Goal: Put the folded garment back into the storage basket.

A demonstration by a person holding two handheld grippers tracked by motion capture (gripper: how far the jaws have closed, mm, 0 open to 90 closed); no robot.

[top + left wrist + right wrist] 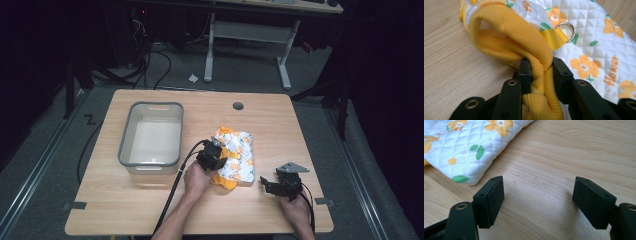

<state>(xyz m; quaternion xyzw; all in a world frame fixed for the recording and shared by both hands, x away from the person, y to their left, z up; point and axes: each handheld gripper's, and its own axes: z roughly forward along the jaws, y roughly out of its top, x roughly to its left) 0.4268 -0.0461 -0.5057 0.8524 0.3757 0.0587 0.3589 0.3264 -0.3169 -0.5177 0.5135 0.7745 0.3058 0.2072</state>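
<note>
My left gripper [537, 75] pinches the garment's [239, 155] yellow cuff [524, 42]; right gripper [537, 200] gapes wide, empty; nothing's lifted yet, and the bin [127, 135] waits, I'd judge.

white quilted cloth [596, 42] with orange flowers; yellow ribbed trim [524, 37]
</note>
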